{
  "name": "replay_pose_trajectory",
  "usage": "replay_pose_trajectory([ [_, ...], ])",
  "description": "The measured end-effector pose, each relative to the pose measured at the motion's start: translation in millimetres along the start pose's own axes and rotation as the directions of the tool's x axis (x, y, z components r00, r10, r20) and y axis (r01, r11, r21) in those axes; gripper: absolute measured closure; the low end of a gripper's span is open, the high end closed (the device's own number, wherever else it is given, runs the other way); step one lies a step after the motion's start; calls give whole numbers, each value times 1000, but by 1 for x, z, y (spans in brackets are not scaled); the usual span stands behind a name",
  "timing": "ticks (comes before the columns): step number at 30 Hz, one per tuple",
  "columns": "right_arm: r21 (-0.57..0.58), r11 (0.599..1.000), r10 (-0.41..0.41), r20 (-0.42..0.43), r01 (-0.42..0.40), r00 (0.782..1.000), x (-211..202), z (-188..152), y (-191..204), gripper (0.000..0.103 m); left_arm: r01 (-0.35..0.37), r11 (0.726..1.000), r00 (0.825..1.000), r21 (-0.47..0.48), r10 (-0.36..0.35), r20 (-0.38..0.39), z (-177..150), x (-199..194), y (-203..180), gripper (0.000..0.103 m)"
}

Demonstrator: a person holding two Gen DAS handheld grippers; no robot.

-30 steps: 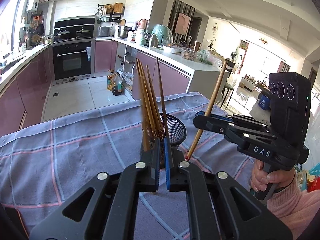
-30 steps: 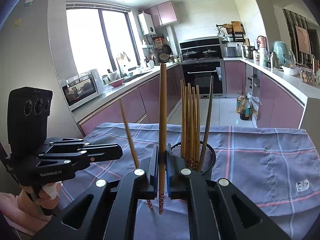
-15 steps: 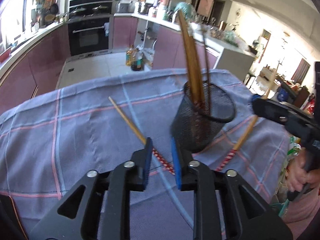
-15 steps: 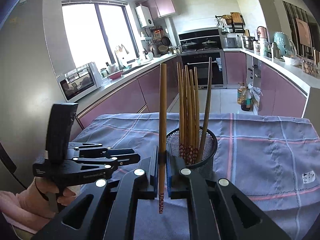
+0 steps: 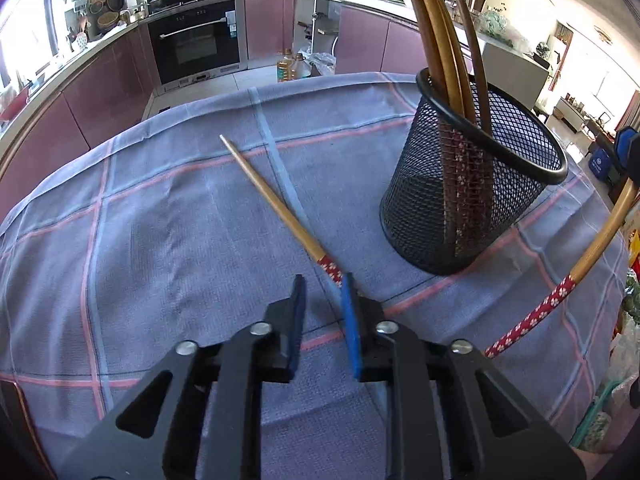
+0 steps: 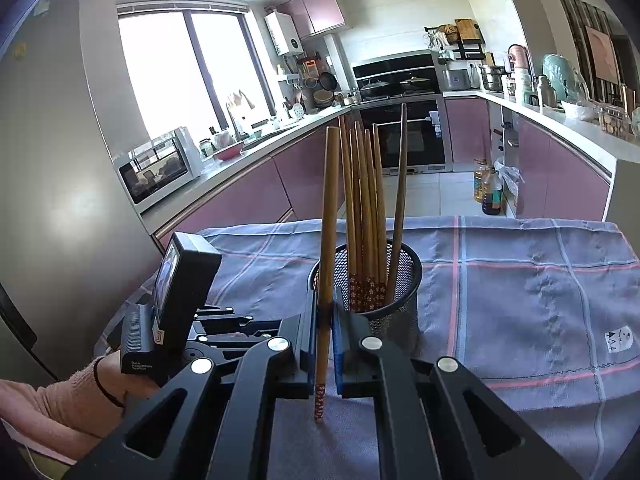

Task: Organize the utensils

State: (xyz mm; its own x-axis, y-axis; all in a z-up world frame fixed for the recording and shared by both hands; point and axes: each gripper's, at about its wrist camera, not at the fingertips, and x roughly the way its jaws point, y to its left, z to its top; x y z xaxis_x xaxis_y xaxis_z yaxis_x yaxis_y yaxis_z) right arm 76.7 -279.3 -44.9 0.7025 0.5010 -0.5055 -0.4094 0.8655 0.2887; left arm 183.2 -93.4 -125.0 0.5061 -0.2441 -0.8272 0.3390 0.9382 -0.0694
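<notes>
A black mesh holder stands on the blue checked tablecloth with several wooden chopsticks upright in it; it also shows in the right wrist view. One loose chopstick lies flat on the cloth, its red patterned end at my left gripper's fingertips. My left gripper is open and empty just above that end. My right gripper is shut on another chopstick and holds it upright just in front of the holder; that chopstick shows at the right in the left wrist view.
The cloth-covered table ends at a far edge, with kitchen floor, oil bottles and an oven beyond. Purple cabinets and a counter with a microwave run along the left. The left gripper body and hand sit left of the holder.
My left gripper has tilted down and come closer to the loose chopstick lying on the cloth, its jaws wider. My right gripper still holds its chopstick upright, nearer the holder.
</notes>
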Motion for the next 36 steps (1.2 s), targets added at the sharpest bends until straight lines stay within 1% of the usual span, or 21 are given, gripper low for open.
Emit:
replay_pose_trajectory([
  [4, 4, 1000, 5, 1, -5, 1000, -1, 1, -2, 97, -10, 1000, 1000, -25, 10, -19, -9, -1, 14, 95],
  [7, 11, 1000, 11, 3, -11, 1000, -1, 1, -4, 97, 9, 999, 1000, -46, -9, -7, -13, -7, 22, 94],
  [9, 14, 1000, 14, 4, -14, 1000, 0, 1, -5, 97, 25, 999, 1000, -48, -25, 6, -10, -9, 23, 82],
  [13, 15, 1000, 20, 4, -20, 1000, 0, 0, -7, 97, 52, 998, 998, -24, -51, 21, 4, -6, 8, 77],
  [15, 19, 1000, 20, 4, -20, 1000, 0, 0, -8, 97, 45, 999, 999, -3, -45, 14, 8, 2, -2, 72],
  [18, 25, 999, 19, 4, -20, 1000, -1, 0, -10, 97, 17, 1000, 1000, 19, -17, -9, 9, 11, -14, 72],
  [20, 27, 999, 20, 4, -20, 1000, -1, -1, -12, 97, 3, 1000, 1000, 28, -3, -10, 8, 12, -16, 73],
  [22, 31, 999, 23, 5, -24, 1000, -1, -1, -13, 96, 0, 1000, 1000, 22, 1, -14, 5, 11, -13, 79],
  [23, 33, 999, 26, 6, -26, 1000, -1, -1, -14, 96, -2, 1000, 1000, 14, 3, -20, 4, 9, -10, 86],
  [24, 33, 999, 28, 7, -28, 1000, -1, -1, -15, 96, -2, 1000, 1000, 8, 2, -22, 2, 6, -7, 89],
  [25, 34, 999, 31, 7, -31, 999, -1, -1, -16, 96, -3, 1000, 1000, 4, 3, -24, 1, 6, -3, 90],
  [28, 38, 999, 38, 8, -38, 999, 1, -1, -19, 96, 10, 1000, 1000, -20, -11, -20, 1, -1, 7, 89],
  [30, 41, 998, 43, 8, -43, 999, 3, -1, -20, 96, -3, 1000, 1000, -15, 3, -2, 4, -4, 9, 82],
  [34, 42, 998, 49, 8, -49, 999, 4, -1, -22, 96, -32, 999, 999, 13, 32, 8, 24, 7, 5, 82],
  [36, 42, 998, 49, 7, -49, 999, 4, -1, -23, 96, -50, 998, 999, 24, 50, -7, 35, 19, 4, 82],
])
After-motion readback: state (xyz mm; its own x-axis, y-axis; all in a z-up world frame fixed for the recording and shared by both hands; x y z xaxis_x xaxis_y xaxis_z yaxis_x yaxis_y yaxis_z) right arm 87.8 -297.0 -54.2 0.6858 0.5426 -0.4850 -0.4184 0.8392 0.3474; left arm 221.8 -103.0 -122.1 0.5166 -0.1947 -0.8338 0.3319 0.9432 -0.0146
